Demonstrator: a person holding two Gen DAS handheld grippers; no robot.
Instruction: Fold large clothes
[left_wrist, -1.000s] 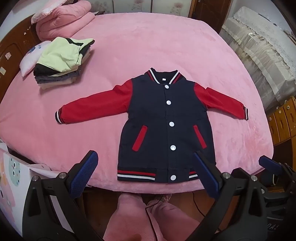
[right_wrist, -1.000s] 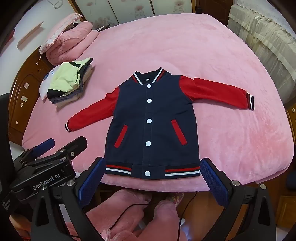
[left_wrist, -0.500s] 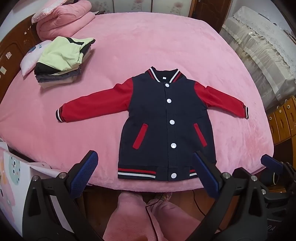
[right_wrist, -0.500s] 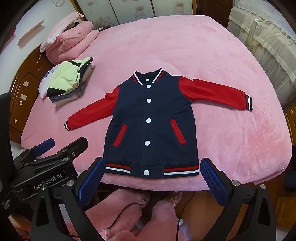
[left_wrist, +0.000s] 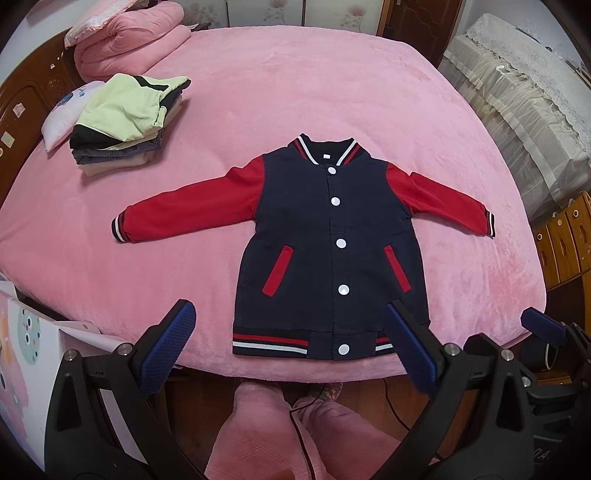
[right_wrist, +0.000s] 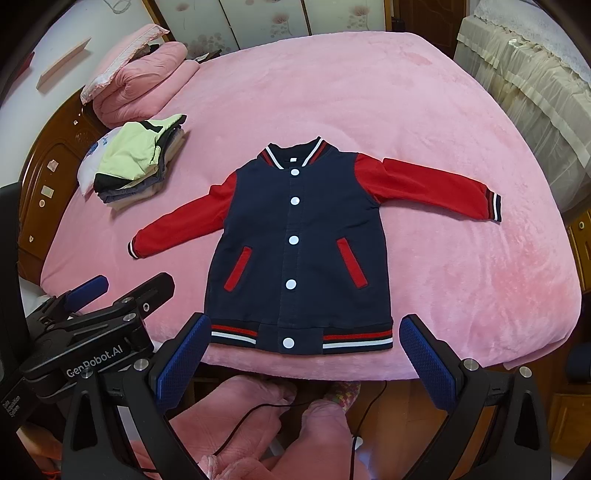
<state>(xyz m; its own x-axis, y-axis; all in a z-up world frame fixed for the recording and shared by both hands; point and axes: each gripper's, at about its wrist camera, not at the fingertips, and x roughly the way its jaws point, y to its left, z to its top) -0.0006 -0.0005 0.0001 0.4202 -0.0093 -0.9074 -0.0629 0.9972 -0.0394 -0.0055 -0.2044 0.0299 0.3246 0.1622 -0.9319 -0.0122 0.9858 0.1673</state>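
Jacket (right_wrist: 299, 243) (left tongs (right_wrist: 122, 291): "GenRobot.AI")

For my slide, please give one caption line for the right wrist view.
Open right gripper hovers before a navy-and-red jacket spread flat on the pink bed.

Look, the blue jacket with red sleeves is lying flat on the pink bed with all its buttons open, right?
Not quite. The jacket does lie flat on the pink bed with its red sleeves spread, but the white buttons are fastened and the front is closed, not open. Both wrist views show this.
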